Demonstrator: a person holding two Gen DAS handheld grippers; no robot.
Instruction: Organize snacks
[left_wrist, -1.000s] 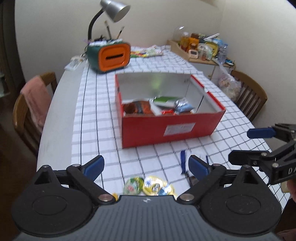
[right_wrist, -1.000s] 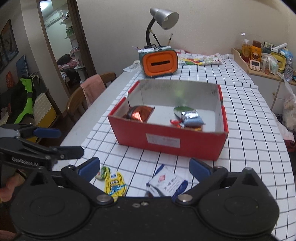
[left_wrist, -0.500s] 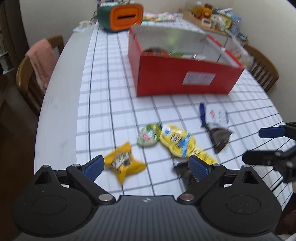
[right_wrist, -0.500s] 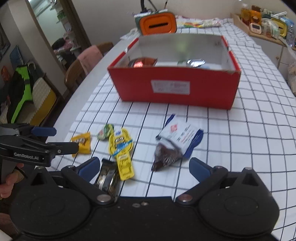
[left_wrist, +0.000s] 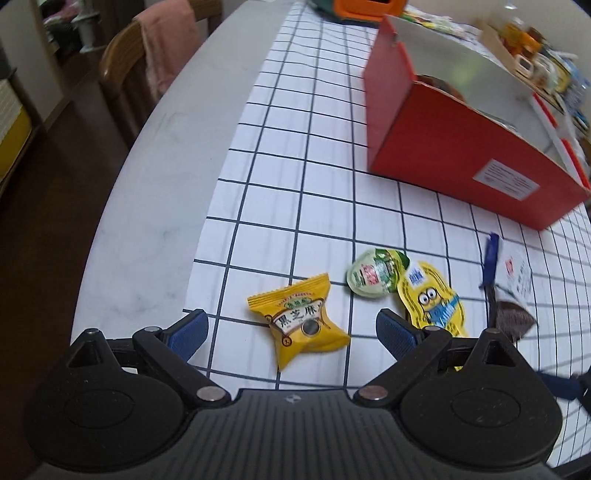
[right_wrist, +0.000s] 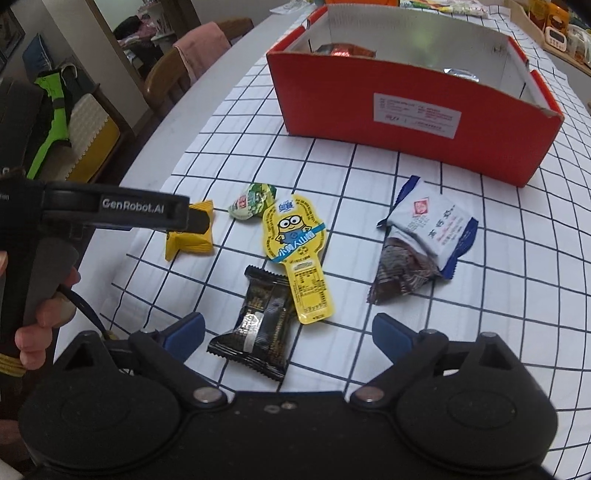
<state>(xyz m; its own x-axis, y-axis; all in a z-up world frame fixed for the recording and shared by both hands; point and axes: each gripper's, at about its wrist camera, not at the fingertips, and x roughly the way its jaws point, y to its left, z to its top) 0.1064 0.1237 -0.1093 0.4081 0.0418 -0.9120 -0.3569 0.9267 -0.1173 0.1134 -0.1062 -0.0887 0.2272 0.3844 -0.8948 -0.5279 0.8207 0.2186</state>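
Several loose snacks lie on the checked cloth in front of the red box (right_wrist: 413, 107). My left gripper (left_wrist: 291, 334) is open just above the cloth, and the yellow candy packet (left_wrist: 299, 325) lies between its fingers, untouched. Beside it are a green jelly cup (left_wrist: 375, 273) and a yellow cartoon packet (left_wrist: 432, 299). My right gripper (right_wrist: 288, 334) hovers over the black packet (right_wrist: 258, 325). Its jaws are closing but still wide, and the pads are off the packet. A white-and-blue packet (right_wrist: 432, 225) rests on a brown triangular packet (right_wrist: 402, 277). One left finger (right_wrist: 195, 219) covers part of the yellow candy packet (right_wrist: 192, 243).
The red box (left_wrist: 461, 147) holds several wrapped snacks. The bare table edge (left_wrist: 155, 192) curves along the left. Beyond it stands a wooden chair with a pink cloth (left_wrist: 162, 48). A person's hand (right_wrist: 37, 325) grips the left tool. A cluttered shelf (left_wrist: 535, 55) sits far right.
Both grippers have sunk and tipped down toward the loose snacks, which now sit close under the fingers. The box has slid to the top of both views. The left view has rolled.
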